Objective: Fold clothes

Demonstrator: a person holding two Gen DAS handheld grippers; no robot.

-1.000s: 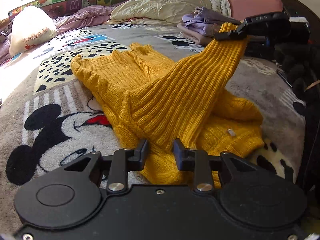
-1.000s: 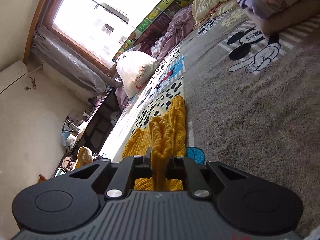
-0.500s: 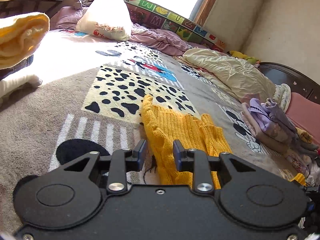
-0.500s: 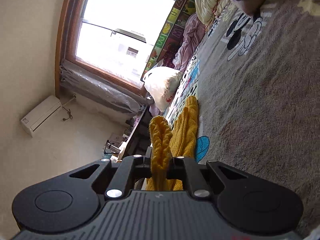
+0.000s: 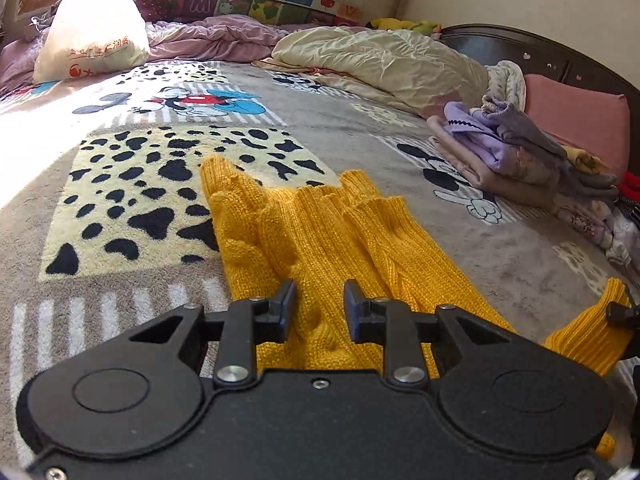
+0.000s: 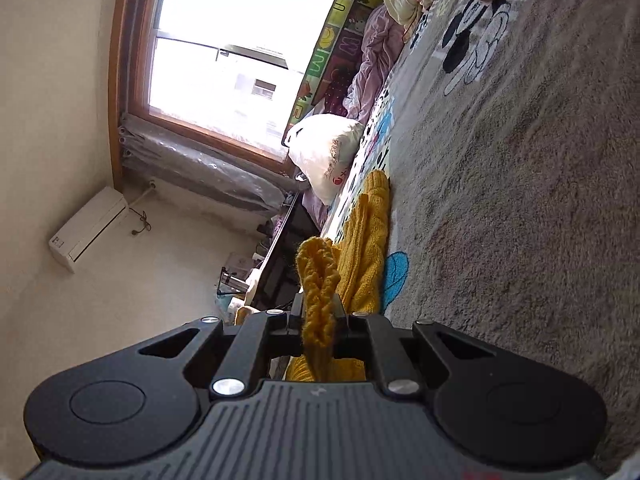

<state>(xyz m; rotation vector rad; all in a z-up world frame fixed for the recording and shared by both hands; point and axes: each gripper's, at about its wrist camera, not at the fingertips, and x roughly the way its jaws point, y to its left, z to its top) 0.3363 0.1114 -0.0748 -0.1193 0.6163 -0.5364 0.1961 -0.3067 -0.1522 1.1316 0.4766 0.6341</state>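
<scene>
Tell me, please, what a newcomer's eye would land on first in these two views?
The bright yellow knit sweater lies spread on the grey cartoon-print blanket, just ahead of the open left gripper. The right gripper is clamped on a bunched fold of the same knit. Behind, a stack of folded lilac clothes sits near the dark headboard, and a white sack rests under the sunlit window.
</scene>
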